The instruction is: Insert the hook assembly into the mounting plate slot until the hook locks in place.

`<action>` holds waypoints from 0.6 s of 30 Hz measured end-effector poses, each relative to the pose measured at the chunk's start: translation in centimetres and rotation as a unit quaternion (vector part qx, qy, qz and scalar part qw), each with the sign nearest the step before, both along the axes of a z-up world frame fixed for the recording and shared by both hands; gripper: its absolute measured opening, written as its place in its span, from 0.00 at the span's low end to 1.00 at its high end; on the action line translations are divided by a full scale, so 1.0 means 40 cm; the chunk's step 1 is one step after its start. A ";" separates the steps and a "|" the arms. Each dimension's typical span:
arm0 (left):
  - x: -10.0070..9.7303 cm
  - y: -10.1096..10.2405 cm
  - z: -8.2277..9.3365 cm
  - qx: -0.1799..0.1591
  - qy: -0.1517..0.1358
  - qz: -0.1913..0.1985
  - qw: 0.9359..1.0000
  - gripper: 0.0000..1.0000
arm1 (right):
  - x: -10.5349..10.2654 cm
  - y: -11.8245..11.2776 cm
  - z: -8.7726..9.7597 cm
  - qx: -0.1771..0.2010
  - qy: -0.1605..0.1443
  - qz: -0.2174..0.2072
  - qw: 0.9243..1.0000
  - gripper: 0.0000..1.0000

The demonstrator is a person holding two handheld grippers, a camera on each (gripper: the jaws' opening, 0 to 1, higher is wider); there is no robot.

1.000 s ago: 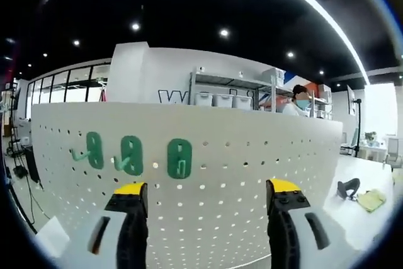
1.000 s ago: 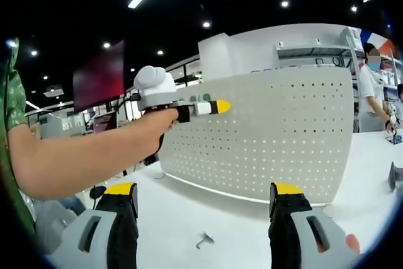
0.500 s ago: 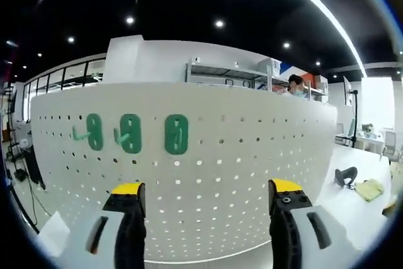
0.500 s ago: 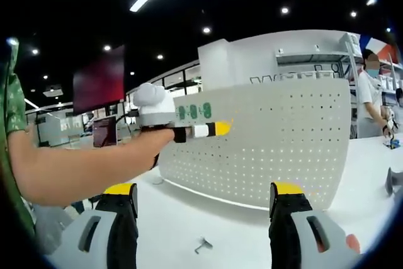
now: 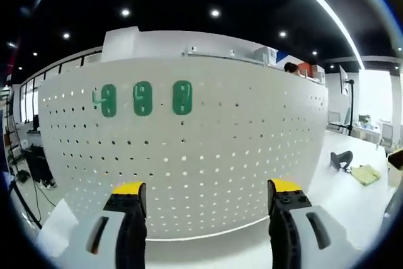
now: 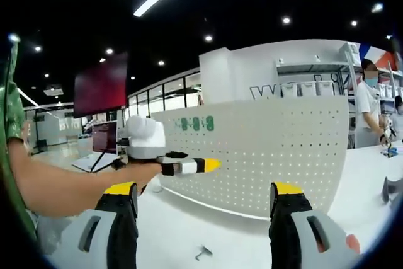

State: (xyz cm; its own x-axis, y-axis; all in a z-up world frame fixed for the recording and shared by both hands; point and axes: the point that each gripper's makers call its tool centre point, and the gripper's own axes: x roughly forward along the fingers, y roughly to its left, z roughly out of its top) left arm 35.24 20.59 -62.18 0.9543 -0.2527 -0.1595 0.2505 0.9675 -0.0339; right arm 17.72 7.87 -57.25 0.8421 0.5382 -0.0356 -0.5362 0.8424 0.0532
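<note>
the left gripper (image 5: 206,198) is pointing straight at a white pegboard (image 5: 208,155) standing upright on the white table (image 5: 352,200), its yellow-tipped fingers (image 5: 129,188) spread wide with nothing between them. three green hooks (image 5: 143,98) are sitting in a row near the pegboard's upper left. a dark object and a yellowish cloth (image 5: 366,174) are lying on the table to the right of the board. in the right gripper view, the right gripper (image 6: 204,198) is open too, holding nothing, and aiming at the pegboard (image 6: 277,149) from further off. the left gripper (image 6: 189,166) is showing here in a person's hand (image 6: 135,171), its tip near the board's left end. a small metal hook piece (image 6: 203,254) is lying loose on the table (image 6: 189,231) between the right fingers, well apart from the board. the green hooks (image 6: 195,123) are showing near the board's top left.
</note>
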 end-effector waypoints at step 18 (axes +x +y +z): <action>-0.135 -0.009 -0.066 0.007 0.023 -0.043 0.999 0.78 | -0.030 0.019 0.046 -0.006 -0.023 -0.003 1.000 0.88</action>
State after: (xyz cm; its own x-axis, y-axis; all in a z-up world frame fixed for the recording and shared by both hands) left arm 29.83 20.24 -64.83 0.9205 -0.3314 -0.2068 0.3316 0.9428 -0.0349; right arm 16.53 8.63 -55.42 0.8462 0.5329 -0.0035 -0.5327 0.8461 0.0195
